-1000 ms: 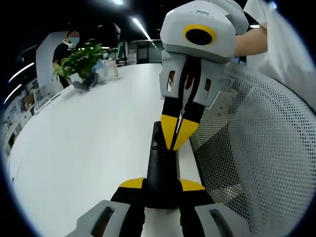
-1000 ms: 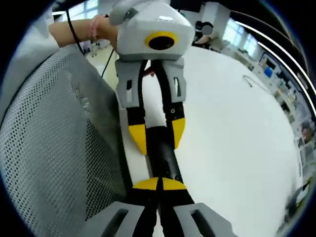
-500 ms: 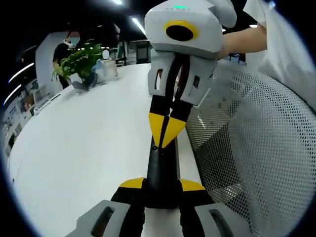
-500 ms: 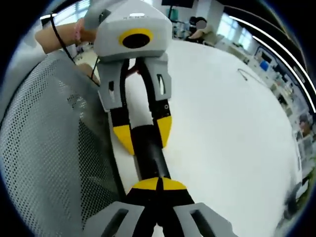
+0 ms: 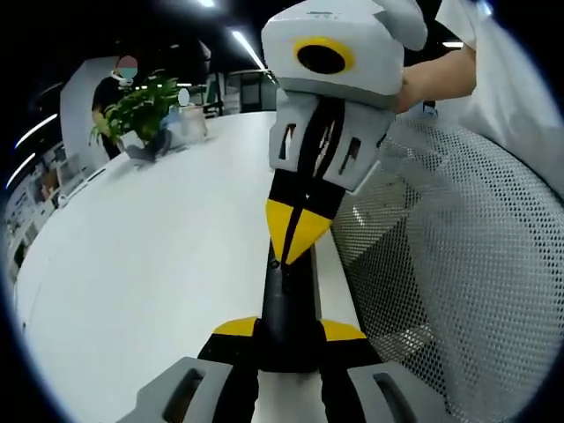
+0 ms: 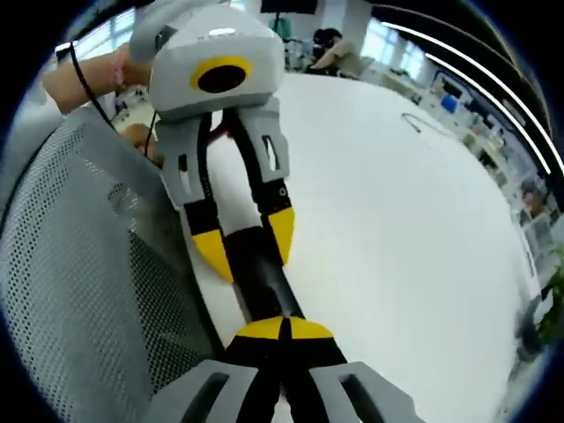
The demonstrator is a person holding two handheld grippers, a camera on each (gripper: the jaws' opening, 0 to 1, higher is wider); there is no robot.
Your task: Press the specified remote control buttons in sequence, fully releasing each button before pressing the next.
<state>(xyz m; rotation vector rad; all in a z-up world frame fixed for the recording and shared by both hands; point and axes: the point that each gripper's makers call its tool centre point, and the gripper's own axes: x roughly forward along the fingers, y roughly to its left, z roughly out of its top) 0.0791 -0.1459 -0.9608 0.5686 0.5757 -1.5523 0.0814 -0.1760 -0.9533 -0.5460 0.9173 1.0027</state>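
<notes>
A black remote control lies lengthwise between the yellow-tipped jaws of my left gripper, which is shut on its near end. My right gripper comes down from above with its jaws shut into one point, and the tip sits on the remote's far part. In the right gripper view, my right gripper is shut at the bottom with its tip against the remote. Beyond it, the left gripper clamps the remote from both sides. The buttons are hidden.
The white table spreads to the left. A grey mesh chair back stands close on the right and shows again as the chair. A potted plant and a person are at the far end. A thin cable lies on the table.
A second ago the right gripper's tip shifted along the remote toward its far end. Since half a second ago it has stayed there. The left gripper keeps its hold.
</notes>
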